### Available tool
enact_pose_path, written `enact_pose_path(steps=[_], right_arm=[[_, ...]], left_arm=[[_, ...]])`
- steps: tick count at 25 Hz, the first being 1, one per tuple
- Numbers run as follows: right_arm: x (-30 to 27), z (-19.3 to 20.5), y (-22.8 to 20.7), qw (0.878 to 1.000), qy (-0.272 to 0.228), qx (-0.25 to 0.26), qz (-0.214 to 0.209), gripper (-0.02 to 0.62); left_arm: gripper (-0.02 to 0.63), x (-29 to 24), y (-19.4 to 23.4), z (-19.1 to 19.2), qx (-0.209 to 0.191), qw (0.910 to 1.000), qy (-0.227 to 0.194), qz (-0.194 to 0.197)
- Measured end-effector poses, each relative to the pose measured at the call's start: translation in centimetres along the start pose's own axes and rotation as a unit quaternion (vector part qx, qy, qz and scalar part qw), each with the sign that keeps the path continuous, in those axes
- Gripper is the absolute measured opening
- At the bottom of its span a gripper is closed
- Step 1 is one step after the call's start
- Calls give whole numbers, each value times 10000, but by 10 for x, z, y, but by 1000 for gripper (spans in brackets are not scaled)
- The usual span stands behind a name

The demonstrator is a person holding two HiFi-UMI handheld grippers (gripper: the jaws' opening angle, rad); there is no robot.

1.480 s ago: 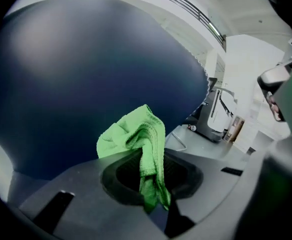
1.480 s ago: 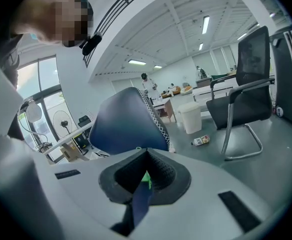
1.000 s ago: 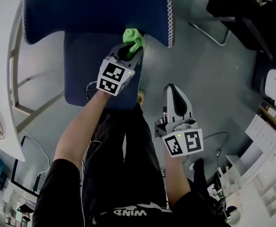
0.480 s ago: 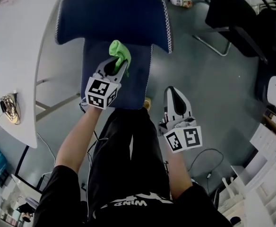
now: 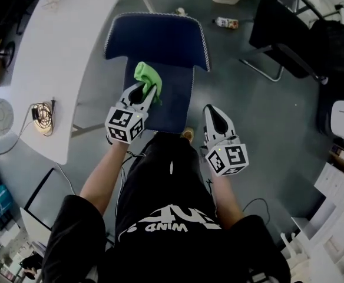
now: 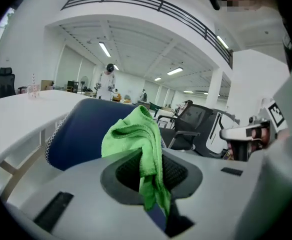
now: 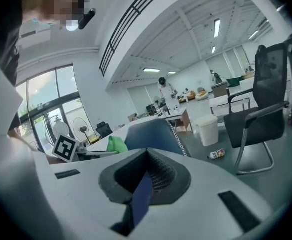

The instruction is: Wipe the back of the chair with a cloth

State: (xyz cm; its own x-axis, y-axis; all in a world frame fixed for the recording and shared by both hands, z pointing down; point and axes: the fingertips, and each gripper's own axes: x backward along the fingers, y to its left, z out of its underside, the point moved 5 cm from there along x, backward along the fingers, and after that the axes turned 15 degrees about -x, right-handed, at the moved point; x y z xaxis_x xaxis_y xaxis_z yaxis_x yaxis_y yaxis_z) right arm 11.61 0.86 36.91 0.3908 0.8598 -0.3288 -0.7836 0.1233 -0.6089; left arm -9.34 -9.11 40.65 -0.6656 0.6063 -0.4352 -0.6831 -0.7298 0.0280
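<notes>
Green cloth (image 5: 147, 75) sits pinched in the left gripper (image 5: 142, 91), while the right gripper (image 5: 214, 114) beside it is pressed together on nothing, and the cloth hangs over the blue chair's (image 5: 160, 40) seat, seemingly just short of its white-stitched back beyond.

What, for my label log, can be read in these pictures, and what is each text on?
"WIND": white print on the black shirt, seen upside down and creased, so this is a tentative reading.
Bottle on the floor: the label is too small to read.
Cubes: black-and-white marker squares, no letters.
</notes>
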Motion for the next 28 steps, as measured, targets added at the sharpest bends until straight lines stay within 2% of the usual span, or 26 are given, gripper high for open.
enact_pose_path(steps=[7,15,21,28], right_arm=[[25,-29,32,9997,-88,197,-142,-6],[48,-62,68,9976,-275,504,-378,-6],[73,-73,70,9961,-404,709,-342,-6],[99,-66,68,9951,-433,854,-232,-6]], left_arm=[[69,55,-15,-65,278,9986,-444,17],[69,106,-30,-124,77,9962,-865,20],[69,131,-48,-140,76,9939,-1100,25],[69,147,-64,-134,24,9921,-1248,-128]])
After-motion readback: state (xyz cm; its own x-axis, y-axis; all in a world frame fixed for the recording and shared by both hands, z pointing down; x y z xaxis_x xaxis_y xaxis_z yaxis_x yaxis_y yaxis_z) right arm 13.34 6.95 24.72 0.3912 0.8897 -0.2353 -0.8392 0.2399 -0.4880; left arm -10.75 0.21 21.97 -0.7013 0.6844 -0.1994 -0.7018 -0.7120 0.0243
